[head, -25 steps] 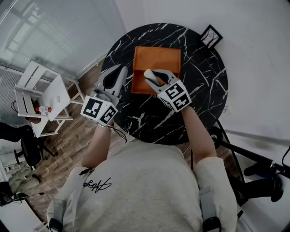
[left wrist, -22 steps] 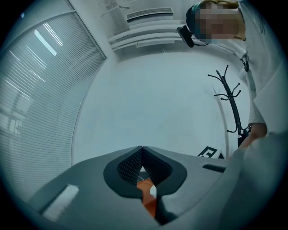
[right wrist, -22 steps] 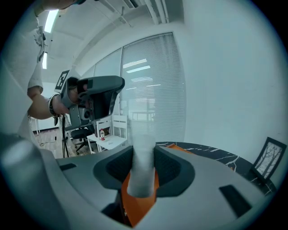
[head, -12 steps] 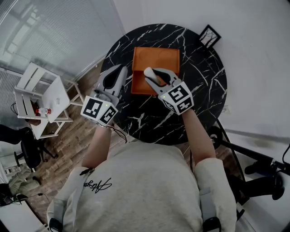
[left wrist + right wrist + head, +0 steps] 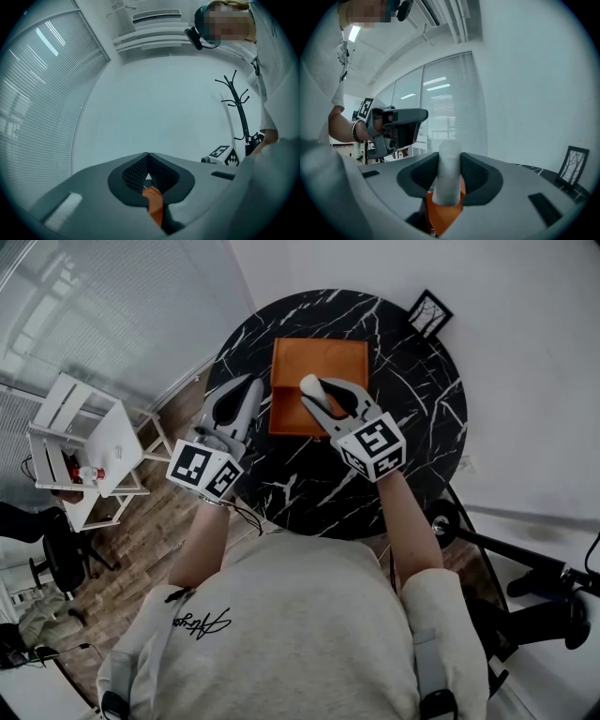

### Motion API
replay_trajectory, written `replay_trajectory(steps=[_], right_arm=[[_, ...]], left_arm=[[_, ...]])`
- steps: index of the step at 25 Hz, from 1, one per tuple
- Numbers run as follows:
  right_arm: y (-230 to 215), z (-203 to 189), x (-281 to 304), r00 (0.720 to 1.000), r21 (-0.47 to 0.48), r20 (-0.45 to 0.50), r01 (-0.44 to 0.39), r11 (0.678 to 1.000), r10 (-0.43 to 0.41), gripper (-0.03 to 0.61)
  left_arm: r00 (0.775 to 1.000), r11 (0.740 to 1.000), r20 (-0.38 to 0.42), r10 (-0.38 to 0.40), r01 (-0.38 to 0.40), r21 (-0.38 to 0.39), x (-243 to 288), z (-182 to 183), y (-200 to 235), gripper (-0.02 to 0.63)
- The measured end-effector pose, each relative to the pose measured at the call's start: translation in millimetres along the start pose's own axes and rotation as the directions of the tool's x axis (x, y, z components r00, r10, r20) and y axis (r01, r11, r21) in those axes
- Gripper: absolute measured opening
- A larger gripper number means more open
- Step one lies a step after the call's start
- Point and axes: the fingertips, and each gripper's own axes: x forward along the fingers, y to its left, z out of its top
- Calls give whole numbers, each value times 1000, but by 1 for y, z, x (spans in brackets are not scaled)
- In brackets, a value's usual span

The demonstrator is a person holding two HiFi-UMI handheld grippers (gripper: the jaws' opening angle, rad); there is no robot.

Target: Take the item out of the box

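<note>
The round table [image 5: 427, 427] has a black marble-look top, white-veined, with a faint sheen. The box [image 5: 323, 357] looks like smooth matt orange card. The white cylinder [image 5: 449, 180] is frosted matt plastic. The left gripper [image 5: 148, 157] and right gripper [image 5: 449, 157] have smooth matt grey plastic shells, with dark, finely textured pads [image 5: 474, 171]. The floor [image 5: 141, 549] is wood plank.

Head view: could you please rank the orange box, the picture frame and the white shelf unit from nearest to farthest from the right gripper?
1. Orange box, directly beneath the right gripper.
2. Picture frame, at the table edge, far right.
3. White shelf unit, off the table, far left.
</note>
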Motion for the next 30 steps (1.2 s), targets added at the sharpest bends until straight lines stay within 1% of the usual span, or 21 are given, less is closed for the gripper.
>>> replay_trajectory(steps=[10,22,30], right_arm=[[-7,19,-17,995,18,79,52,998,-53,147],[-9,45,-37,983,1,154,104,995,-102,147],[-8,57,-49,974,-54,173,156,986,-144,147]], left_arm=[[1000,1000,-7,-5,5,-4,1,-3,-2,2],[1000,1000,0,-13,13,-13,5,-2,-2,2],[1000,1000,2,-16,16,-18,5,0,-3,3]])
